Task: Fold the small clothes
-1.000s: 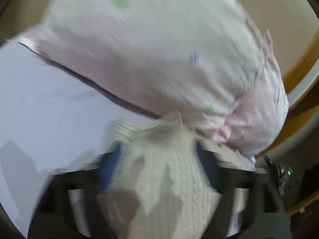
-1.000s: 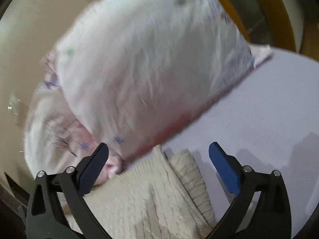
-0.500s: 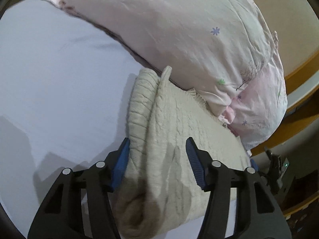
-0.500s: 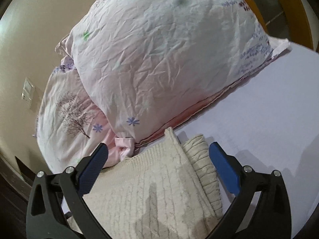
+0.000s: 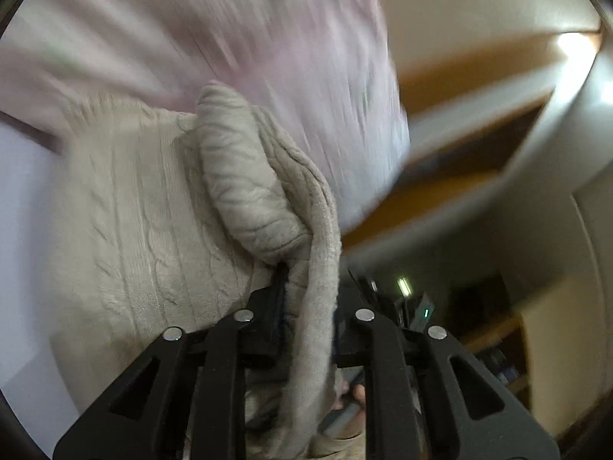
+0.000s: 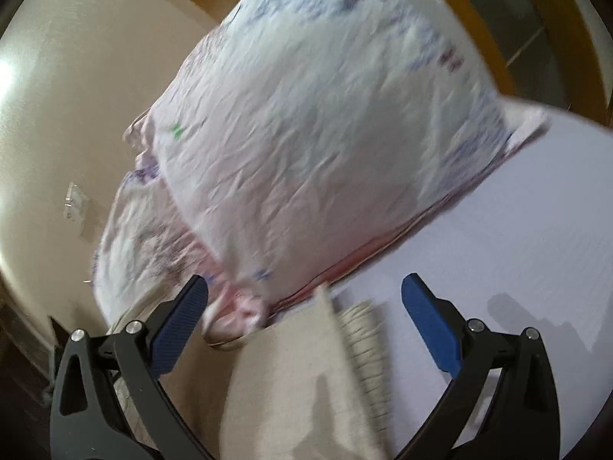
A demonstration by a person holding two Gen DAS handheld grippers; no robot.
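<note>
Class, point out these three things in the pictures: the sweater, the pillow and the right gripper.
sweater [image 5: 145, 207], left wrist view, its cable-knit body.
pillow [image 6: 325, 126], right wrist view, middle of its creased face.
right gripper [image 6: 304, 326], right wrist view, midway between its open fingertips.

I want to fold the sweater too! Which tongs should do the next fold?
Probably the left tongs. They are shut on an edge of the sweater and can carry it over. The right tongs are open and hold nothing, just above the sweater beside the pillow.

Cream cable-knit sweater [image 5: 145, 207], soft and ribbed; beside it, crinkled thin cotton pillow [image 6: 329, 130]; smooth matt sheet [image 6: 517, 253].
</note>
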